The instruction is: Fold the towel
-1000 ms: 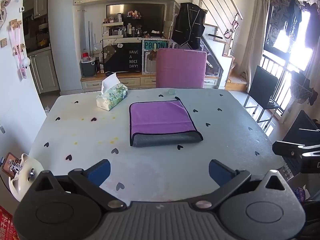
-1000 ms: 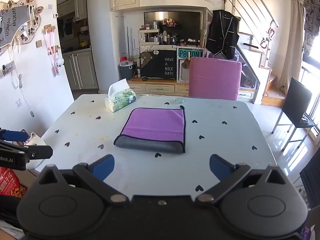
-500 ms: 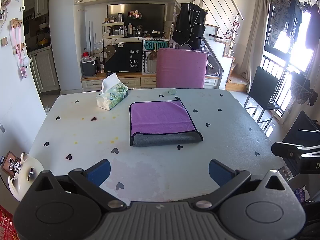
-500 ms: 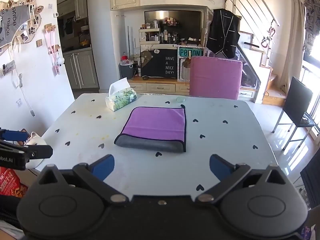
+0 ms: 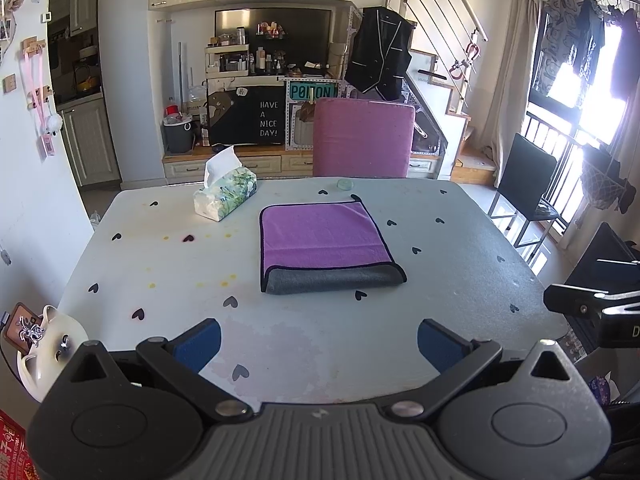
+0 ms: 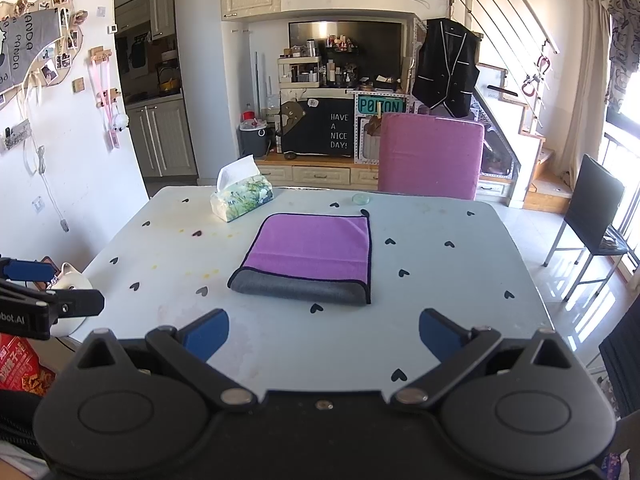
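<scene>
The towel [image 5: 326, 246] lay folded flat on the table [image 5: 160, 280], purple side up with a dark hem, a band of its grey underside showing along the edge nearest the grippers. Relative to the towel, the tissue box [image 5: 225, 196] stood beyond its far left corner, apart from it, and a small pale round disc [image 5: 345, 184] sat just past its far edge. The pink chair [image 5: 362, 138] stood behind the table on the far side of the towel. The left gripper [image 5: 319, 342] hovered over the table's near edge, well short of the towel, its blue-padded fingers [image 5: 198, 344] spread wide and holding nothing. The right gripper [image 6: 323, 334] was likewise released, fingers wide apart, short of the towel's grey edge and touching nothing.
</scene>
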